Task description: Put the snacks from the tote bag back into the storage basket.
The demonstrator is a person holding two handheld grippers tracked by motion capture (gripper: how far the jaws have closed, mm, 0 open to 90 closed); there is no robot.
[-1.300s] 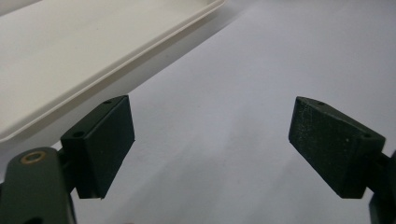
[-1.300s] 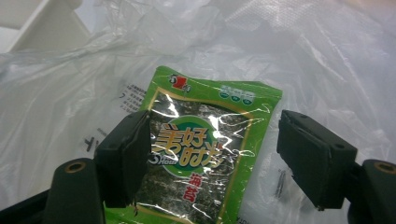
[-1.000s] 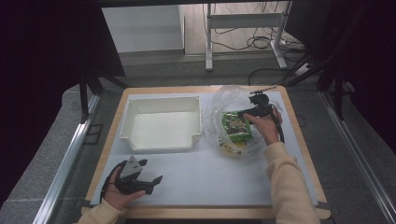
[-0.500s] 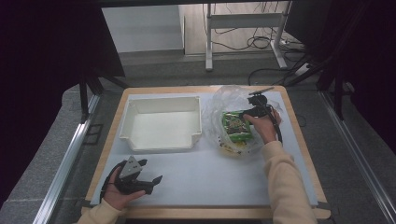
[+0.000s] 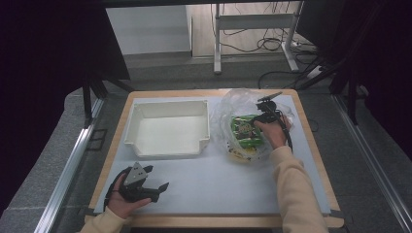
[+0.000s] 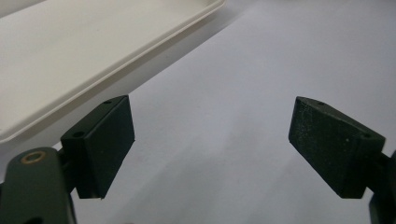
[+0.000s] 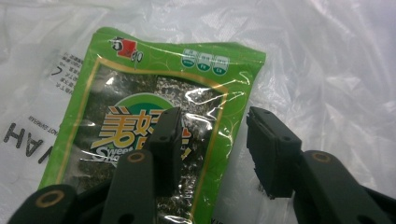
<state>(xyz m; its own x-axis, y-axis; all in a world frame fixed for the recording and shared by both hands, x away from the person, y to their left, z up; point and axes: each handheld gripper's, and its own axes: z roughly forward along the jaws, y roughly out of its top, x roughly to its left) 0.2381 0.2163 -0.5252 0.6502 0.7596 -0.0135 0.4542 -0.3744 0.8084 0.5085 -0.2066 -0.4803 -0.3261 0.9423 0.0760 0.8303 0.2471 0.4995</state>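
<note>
Your right tongs [image 7: 212, 149] straddle the right edge of the green snack packet [image 7: 154, 116] lying on the clear bag [image 5: 243, 104], jaws part-open, seemingly not yet gripping. Left tongs [image 5: 154, 183] sit wide and empty on the tabletop [image 5: 218, 184] near the white tray [image 5: 167, 148]. Next: close on that edge and lift clear of the film.

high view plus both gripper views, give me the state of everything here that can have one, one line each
left gripper: open, jaws wide apart over bare table, holding nothing
right gripper: partly open, jaws astride the green snack packet's edge, not clamped
green snack packet: sealed, lying flat on the plastic bag
plastic bag: crumpled, spread on the table
white tray: upright, empty
</note>
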